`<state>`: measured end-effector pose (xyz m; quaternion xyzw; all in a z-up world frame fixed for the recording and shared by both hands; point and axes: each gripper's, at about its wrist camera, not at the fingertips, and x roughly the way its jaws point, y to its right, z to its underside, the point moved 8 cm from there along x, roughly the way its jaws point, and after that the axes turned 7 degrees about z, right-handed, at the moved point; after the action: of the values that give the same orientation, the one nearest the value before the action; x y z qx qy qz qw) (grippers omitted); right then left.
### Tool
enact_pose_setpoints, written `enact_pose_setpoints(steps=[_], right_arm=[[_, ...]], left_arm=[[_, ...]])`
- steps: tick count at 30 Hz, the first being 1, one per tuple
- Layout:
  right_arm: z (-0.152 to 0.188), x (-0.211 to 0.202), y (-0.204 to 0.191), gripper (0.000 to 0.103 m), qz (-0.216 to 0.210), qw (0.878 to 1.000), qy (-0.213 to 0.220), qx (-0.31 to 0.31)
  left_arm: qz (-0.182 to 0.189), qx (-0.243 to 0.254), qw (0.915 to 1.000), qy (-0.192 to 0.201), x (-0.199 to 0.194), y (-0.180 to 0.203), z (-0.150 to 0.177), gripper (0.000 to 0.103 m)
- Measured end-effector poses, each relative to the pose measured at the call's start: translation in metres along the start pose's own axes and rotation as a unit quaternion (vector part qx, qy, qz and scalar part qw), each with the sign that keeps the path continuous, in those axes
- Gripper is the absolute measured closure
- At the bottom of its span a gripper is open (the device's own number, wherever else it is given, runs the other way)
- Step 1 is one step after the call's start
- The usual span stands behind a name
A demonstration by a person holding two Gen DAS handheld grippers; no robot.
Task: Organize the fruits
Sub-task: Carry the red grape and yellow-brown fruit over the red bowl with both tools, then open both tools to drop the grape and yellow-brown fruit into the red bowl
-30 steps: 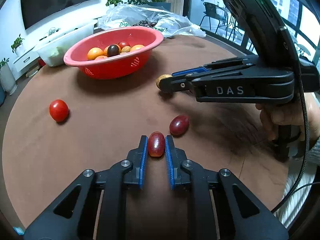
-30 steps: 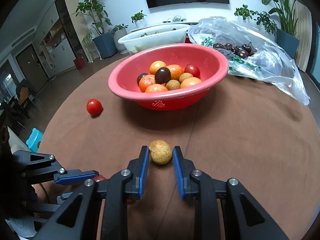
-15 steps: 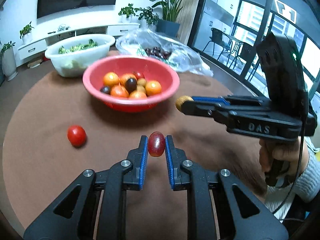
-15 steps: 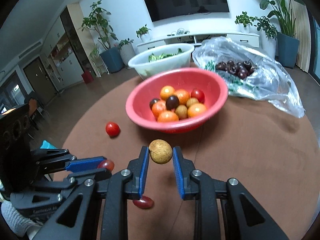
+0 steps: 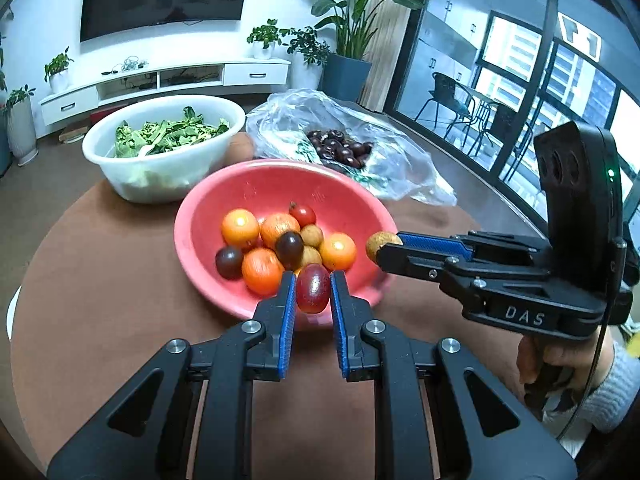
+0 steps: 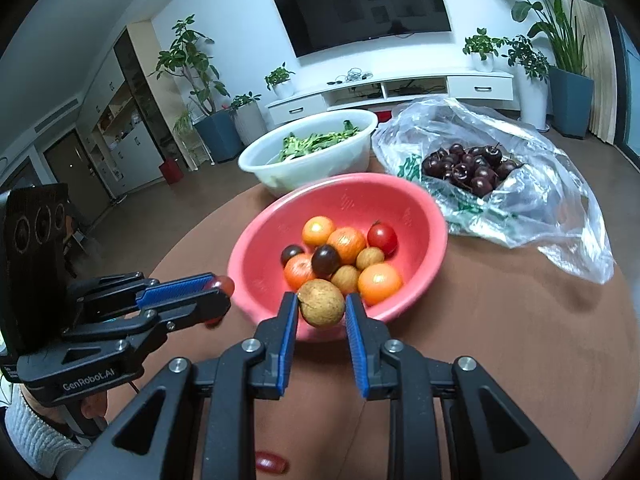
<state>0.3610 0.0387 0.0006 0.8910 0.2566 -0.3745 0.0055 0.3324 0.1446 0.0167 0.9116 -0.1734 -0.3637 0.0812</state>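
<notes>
Now each claw pinches one fruit — the left claw a red grape, the right claw a brown longan — both held near the red bowl, likely to drop in

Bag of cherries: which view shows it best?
The right wrist view: the bag of cherries lies open there, with single cherries and stems clear. In the left wrist view the bag is farther off, its cherries a dark cluster.

A pink-red bowl of orange, red and dark fruit stands on a brown table
</notes>
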Motion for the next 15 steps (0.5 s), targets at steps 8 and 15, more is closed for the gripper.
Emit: enact_pose_setpoints(steps=[8,15], right_arm=[[-0.018,0.032,0.012,0.076,0.01,1.0,-0.011,-0.005],[-0.024,0.055,0.016,0.076,0.019,1.0,-0.019,-0.012]], left_arm=[[-0.008,-0.008,0.9999,-0.008,0.04,-0.02,-0.02,0.087],[-0.021,-0.001,0.9997,-0.012,0.059,-0.028,-0.027,0.087]])
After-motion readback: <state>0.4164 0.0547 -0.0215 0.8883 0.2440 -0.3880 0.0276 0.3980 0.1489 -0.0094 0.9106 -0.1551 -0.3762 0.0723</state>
